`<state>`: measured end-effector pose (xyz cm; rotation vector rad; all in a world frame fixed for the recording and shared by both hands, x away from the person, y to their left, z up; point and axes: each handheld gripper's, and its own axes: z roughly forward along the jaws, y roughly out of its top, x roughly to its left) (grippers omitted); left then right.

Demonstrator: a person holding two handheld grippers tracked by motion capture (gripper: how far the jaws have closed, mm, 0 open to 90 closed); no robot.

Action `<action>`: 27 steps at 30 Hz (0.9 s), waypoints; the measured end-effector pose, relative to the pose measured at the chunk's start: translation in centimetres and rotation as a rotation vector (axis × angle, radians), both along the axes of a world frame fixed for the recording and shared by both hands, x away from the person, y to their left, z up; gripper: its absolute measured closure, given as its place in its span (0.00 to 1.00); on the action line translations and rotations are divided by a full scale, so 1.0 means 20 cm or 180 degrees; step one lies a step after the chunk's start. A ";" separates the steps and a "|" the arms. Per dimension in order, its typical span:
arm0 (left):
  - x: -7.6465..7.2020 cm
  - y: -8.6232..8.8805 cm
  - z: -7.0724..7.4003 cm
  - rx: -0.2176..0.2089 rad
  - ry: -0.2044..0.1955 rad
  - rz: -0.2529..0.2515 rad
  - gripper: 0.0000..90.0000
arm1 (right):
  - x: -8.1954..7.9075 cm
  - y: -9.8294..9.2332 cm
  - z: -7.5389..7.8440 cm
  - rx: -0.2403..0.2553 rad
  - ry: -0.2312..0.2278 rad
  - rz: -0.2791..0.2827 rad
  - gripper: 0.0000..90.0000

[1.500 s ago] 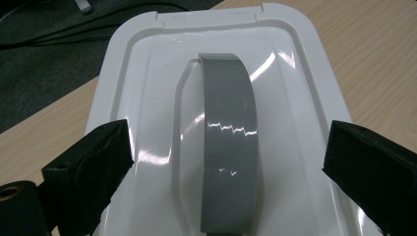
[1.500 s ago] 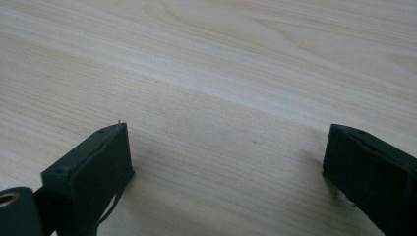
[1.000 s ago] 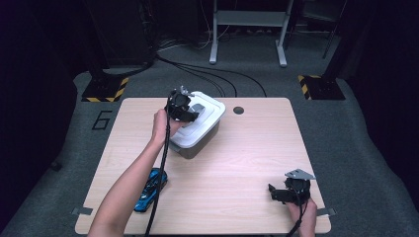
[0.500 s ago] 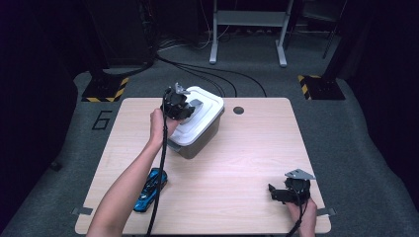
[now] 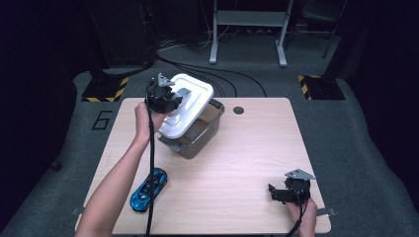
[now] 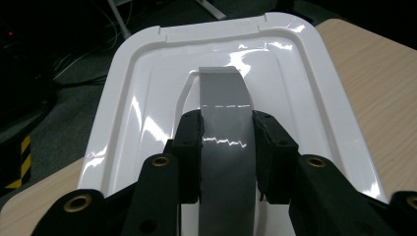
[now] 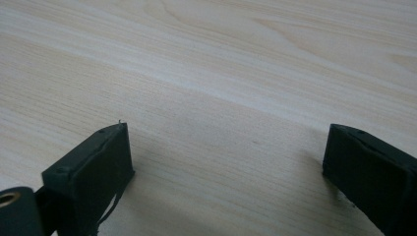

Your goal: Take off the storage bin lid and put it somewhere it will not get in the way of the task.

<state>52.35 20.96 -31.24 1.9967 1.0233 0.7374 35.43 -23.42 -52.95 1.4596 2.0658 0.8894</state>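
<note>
White lid, grey handle, seemingly smoky box.

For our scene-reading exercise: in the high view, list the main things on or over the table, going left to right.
Blue toy car → left gripper, shut on the handle of the white lid → dark bin → small round hole in the tabletop → right gripper.

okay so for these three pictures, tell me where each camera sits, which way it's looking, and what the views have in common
High view: above the person's side, looking forward and down on the table; both forearms, left gripper, right gripper, a box and a toy car show.
Left gripper view: rides the left gripper, looking along its jaws, clamped on the grey handle of the white lid.
Right gripper view: rides the right gripper, looking down at bare table between open jaws.
Shared: high and left gripper views both show the lid, handle and tabletop.
</note>
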 end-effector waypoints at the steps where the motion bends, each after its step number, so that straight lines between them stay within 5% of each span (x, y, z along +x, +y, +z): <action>1: 0.00 0.02 0.00 -0.0006 -0.0004 0.0027 0.74 | 0.00 0.00 0.00 0.0004 0.0000 -0.0004 0.04; 15: 0.03 0.27 0.00 -0.0087 -0.0010 0.0464 0.74 | 0.00 0.00 0.00 -0.0009 0.0002 0.0009 0.04; 21: 0.05 0.39 -0.03 -0.0221 -0.0015 0.0718 0.74 | 0.00 0.00 0.00 -0.0009 0.0001 0.0010 0.04; 27: 0.08 0.51 -0.09 -0.0257 0.0098 0.0929 0.74 | 0.00 0.00 0.00 -0.0010 0.0002 0.0009 0.04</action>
